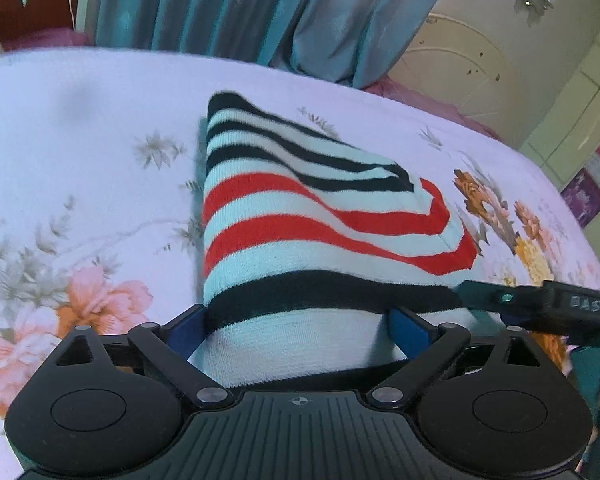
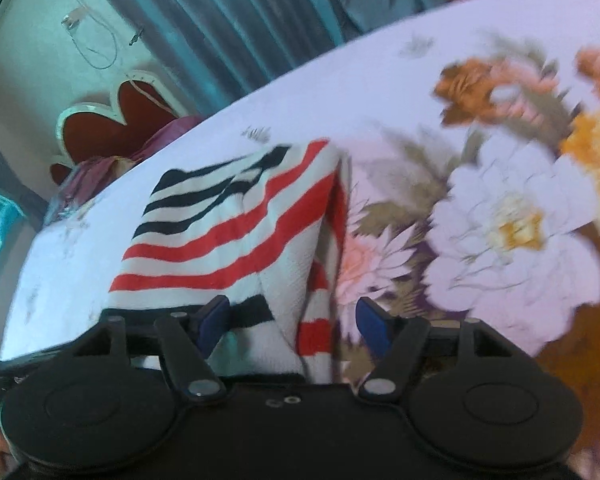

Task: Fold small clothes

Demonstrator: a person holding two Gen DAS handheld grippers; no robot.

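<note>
On the floral bedsheet (image 1: 80, 128) lies the striped garment (image 1: 300, 216), folded, near edge draped between my fingers. Left gripper (image 1: 300, 326): jaws spread wide, cloth lying between the pads, not pinched. Right gripper (image 2: 294, 322): also spread, garment's corner in the gap. Teal curtain (image 1: 228, 4) behind the bed.

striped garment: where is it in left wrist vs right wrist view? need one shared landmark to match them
Left wrist: the striped garment fills the centre, its near edge running between the left hand-held gripper fingers.
Right wrist: left of centre, its near corner between the right hand-held gripper fingers.
Shared landmark: the teal curtain behind the floral bedsheet.
</note>
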